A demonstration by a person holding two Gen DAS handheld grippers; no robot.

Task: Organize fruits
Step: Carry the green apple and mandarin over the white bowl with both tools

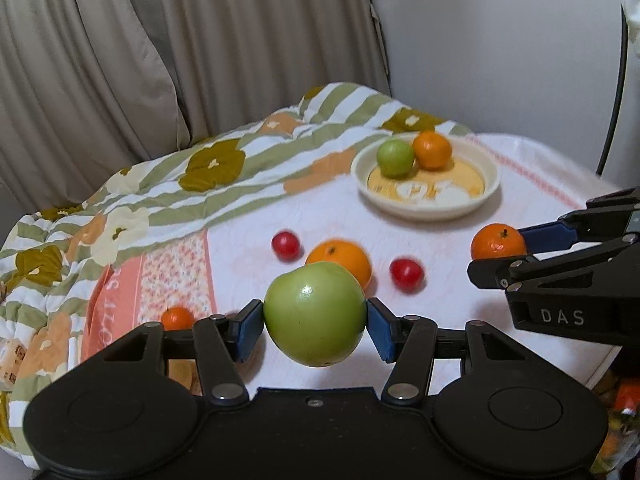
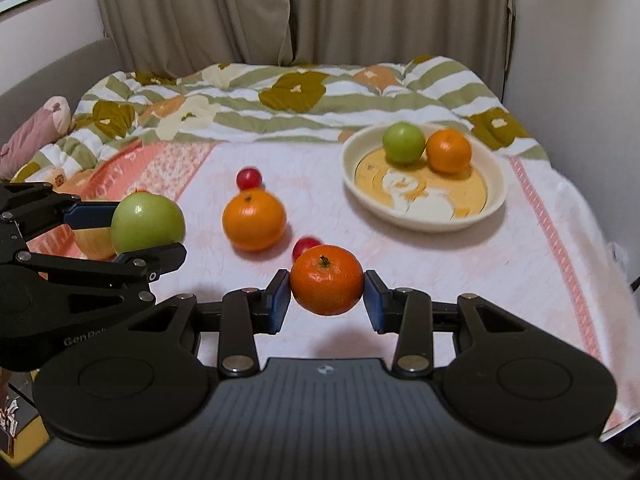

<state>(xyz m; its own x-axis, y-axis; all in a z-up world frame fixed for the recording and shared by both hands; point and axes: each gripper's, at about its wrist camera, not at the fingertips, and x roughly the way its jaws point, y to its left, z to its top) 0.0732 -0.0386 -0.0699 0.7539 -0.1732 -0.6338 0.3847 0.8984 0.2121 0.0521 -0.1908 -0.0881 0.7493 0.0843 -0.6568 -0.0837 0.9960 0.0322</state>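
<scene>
My left gripper (image 1: 315, 320) is shut on a green apple (image 1: 315, 314) and holds it above the white cloth; it also shows in the right wrist view (image 2: 147, 229). My right gripper (image 2: 326, 294) is shut on a small mandarin (image 2: 326, 279), also seen in the left wrist view (image 1: 498, 242). A cream bowl (image 2: 496, 200) at the far right holds a green apple (image 2: 403, 143) and an orange (image 2: 448, 151). On the cloth lie a large orange (image 2: 254, 221), two red cherry tomatoes (image 2: 249, 178) (image 2: 304, 247), and a small mandarin (image 1: 177, 317).
A flowered green-striped quilt (image 2: 280, 96) lies bunched behind the cloth. A yellowish fruit (image 2: 92, 242) lies partly hidden behind the left gripper. Curtains and a wall stand at the back. The bed's right edge drops off near the wall.
</scene>
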